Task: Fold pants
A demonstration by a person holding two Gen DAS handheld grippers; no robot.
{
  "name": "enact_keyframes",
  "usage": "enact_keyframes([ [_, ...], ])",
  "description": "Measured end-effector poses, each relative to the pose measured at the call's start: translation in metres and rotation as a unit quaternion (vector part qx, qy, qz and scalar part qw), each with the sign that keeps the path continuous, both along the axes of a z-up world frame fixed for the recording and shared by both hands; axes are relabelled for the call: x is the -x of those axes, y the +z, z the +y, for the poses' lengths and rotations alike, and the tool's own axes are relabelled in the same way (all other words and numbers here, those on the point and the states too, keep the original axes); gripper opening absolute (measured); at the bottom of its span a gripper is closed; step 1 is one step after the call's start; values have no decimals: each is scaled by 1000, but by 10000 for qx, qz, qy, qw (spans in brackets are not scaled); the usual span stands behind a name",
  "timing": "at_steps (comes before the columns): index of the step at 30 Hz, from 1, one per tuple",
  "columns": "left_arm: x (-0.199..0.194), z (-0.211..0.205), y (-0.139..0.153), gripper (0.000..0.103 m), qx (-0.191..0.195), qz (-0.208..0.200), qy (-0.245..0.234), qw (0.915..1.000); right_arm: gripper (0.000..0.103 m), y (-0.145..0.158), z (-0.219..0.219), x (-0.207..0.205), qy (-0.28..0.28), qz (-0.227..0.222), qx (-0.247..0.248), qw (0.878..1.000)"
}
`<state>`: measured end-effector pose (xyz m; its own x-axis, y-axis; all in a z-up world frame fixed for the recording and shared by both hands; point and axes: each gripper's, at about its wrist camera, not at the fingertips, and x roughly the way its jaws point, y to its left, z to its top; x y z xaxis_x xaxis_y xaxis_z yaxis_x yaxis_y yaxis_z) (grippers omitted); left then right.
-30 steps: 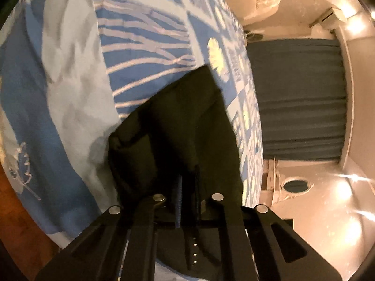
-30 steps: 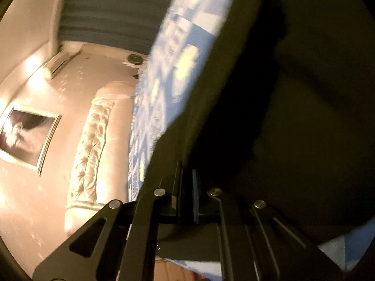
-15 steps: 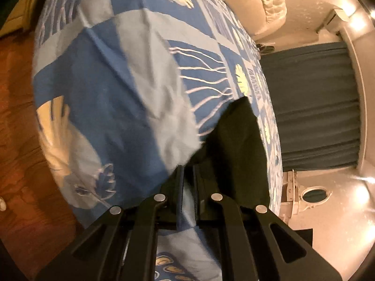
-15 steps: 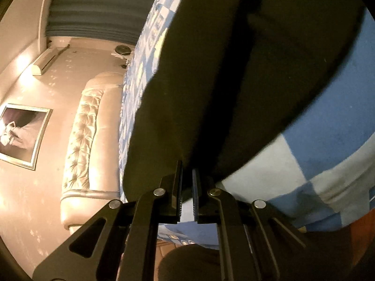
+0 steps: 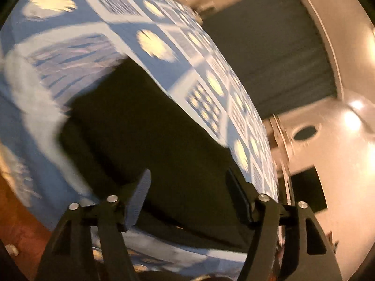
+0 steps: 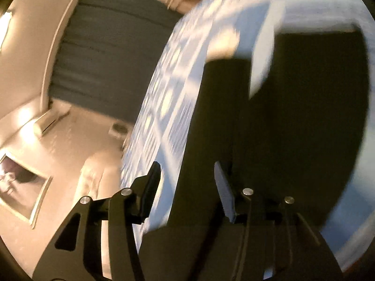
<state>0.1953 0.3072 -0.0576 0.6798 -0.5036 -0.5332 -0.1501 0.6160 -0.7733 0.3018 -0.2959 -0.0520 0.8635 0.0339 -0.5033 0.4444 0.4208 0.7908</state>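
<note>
**Folding black pants on a patterned bed: both grippers are being held open over the cloth**

Lying across the blue-and-white patterned bedspread, which is being used as the broad, soft folding surface, the black pants are being kept flat and spread near the bed's edge, probably so that a clean fold line can be made. In the right wrist view the pants are being shown as two dark panels with a strip of bedspread between them, though motion blur is making it hard to tell whether these are separate legs or stacked layers. A grey curtain is being seen beyond the bed, and a framed picture is being seen on the wall in the right wrist view.

The left gripper is being held just above the near part of the pants with its jaws spread wide and nothing between them. The right gripper is likewise being held with its jaws parted, moderately wide, and empty, over the pants' edge beside the bedspread. Judging from this, a fresh hold on the cloth is being prepared.

No brand, label or readable writing is being shown on anything in either view.
</note>
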Motion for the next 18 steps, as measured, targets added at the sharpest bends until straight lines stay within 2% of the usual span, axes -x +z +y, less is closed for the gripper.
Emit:
enact_keyframes([
  [4, -25, -26, -8, 70, 220, 261, -288, 9990, 47, -21, -49, -26, -383, 452, -184, 9981],
  [7, -30, -46, -17, 70, 183, 444, -446, 9979, 47, -45, -68, -43, -394, 642, -511, 9958],
  [10, -40, -62, -20, 73, -86, 490, -662, 9966, 47, -53, -70, -63, -212, 622, -486, 9967],
  [13, -45, -70, -14, 75, -444, 390, -812, 9949, 48, -51, -69, -85, 108, 866, -193, 9960],
  [14, -47, -71, -14, 75, -467, 415, -815, 9947, 40, -49, -68, -90, 201, 947, -74, 9953],
  [15, -46, -71, -14, 75, -454, 446, -794, 9948, 12, -48, -67, -95, 378, 958, -23, 9947],
  [16, -48, -71, -14, 75, -431, 482, -767, 9950, 6, -49, -69, -95, 465, 903, -82, 9948],
  [18, -51, -72, -13, 75, -421, 546, -744, 9948, 6, -35, -68, -88, 475, 631, -60, 9969],
])
